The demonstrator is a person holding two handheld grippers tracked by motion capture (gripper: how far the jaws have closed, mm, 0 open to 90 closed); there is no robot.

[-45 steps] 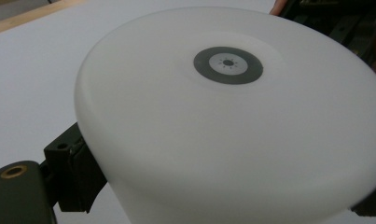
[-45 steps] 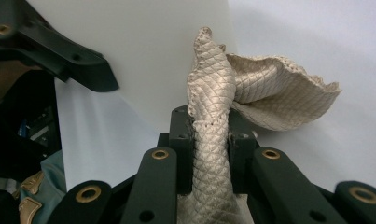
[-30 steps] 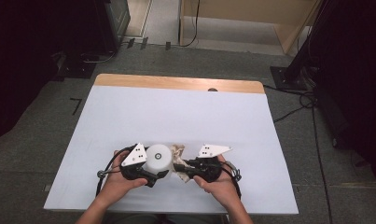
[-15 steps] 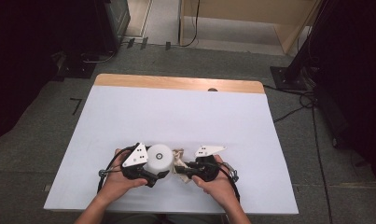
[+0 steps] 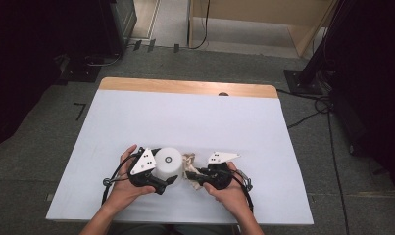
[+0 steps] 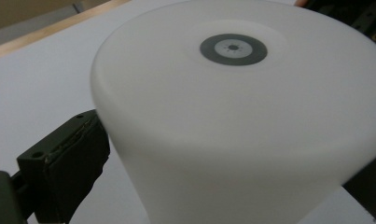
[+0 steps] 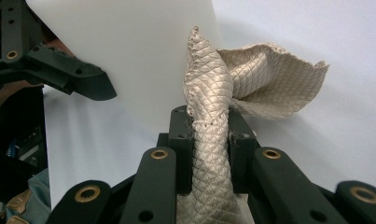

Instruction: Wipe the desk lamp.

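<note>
High view: white, matt, tapered plastic cup point(image 5: 167, 165) stands upside down near the table's point(image 5: 136, 117) front edge, between left gripper point(image 5: 161, 179) and right gripper point(image 5: 192, 176).
Left gripper view: jaws have just been opening, spread around the cup point(image 6: 241, 121); re-seat evenly.
Right gripper view: jaws pinch beige quilted cloth point(image 7: 213, 140); wipe flat against the cup wall.

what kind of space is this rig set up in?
Looks like a lab or recording studio rather than a home. A lone table with a plain white top stands on grey carpet, cables trail across the floor, and dark equipment stands and black drapes ring it.
</note>
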